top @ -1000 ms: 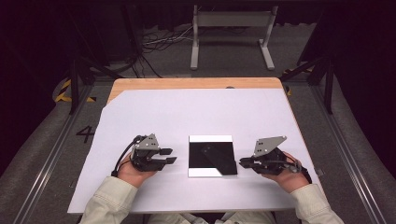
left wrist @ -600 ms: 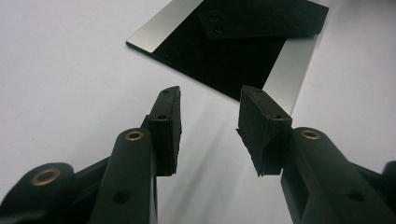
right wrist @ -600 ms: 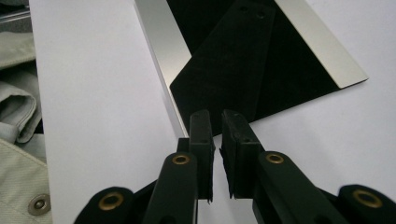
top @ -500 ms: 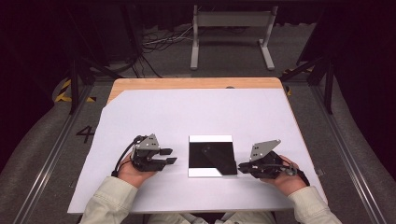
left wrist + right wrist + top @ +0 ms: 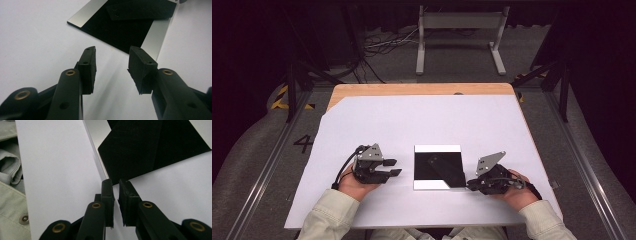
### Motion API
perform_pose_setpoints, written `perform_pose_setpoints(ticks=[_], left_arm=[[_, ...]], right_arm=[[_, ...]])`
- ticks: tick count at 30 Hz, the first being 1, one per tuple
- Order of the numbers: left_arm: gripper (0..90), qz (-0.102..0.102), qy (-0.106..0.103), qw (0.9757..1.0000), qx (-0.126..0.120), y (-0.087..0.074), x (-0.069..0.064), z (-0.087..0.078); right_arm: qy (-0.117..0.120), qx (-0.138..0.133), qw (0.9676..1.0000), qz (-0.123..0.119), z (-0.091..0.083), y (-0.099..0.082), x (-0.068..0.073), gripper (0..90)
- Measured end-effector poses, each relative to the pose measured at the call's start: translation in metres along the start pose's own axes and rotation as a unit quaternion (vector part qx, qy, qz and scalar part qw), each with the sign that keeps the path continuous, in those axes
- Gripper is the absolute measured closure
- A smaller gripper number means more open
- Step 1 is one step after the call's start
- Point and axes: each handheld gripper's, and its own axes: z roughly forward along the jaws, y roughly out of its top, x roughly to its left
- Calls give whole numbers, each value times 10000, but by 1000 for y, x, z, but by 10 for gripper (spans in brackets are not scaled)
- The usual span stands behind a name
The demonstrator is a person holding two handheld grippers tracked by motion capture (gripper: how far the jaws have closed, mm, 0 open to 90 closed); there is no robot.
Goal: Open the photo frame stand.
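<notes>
Probably a lab, dark curtained bay, floor cables point(image 5: 379, 45) (loose), metal stand point(image 5: 460, 35), taped number point(image 5: 304, 144)

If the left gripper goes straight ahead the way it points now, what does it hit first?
Probably the black square sheet: the left gripper, jaws open and empty, aims at its near edge across bare white table cover. Depth is hard to judge.

High view looks forward and down over the whole surface point(image 5: 422, 120). Both gripper views sit low and close, sharing the black plate point(image 5: 120, 27) near the front edge.

Left hand-held gripper point(image 5: 393, 167) agape, right hand-held gripper point(image 5: 470, 184) near-closed.
</notes>
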Motion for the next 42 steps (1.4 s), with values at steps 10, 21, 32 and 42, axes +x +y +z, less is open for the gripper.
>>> perform_pose_setpoints(ticks=[10,21,32,42], left_arm=[[580,9,-16,10000,6,0,0,1],[577,-9,-25,10000,16,0,0,2],[571,-38,-25,10000,7,-1,0,2],[568,-44,-22,10000,2,-1,1,2]], right_arm=[[113,177,9997,138,5,-1,-1,818],[135,252,9994,196,10,0,-1,837],[119,201,9995,221,9,0,-1,895],[120,-13,9997,229,1,2,-1,900]])
